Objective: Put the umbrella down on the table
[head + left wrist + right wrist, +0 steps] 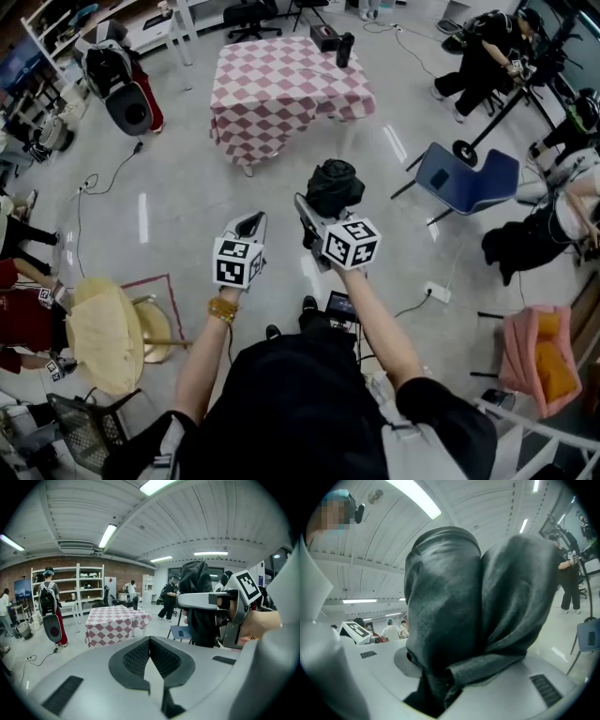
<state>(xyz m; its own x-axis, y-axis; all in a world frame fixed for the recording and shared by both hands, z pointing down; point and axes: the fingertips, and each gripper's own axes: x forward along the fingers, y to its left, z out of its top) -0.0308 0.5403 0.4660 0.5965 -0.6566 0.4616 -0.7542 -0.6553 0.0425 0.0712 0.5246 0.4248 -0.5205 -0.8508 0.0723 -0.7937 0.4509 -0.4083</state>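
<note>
Bulging from the right gripper (pixel 317 217): black, crumpled, seemingly folded umbrella (pixel 454 606).

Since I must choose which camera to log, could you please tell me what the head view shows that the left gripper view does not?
Only the head view: the left gripper from outside and the pink cloth at right. Only the left gripper view: that gripper's jaws together with nothing between them, ceiling lights and shelves. Both: the folded black umbrella held in the right gripper, and the checked table.
</note>
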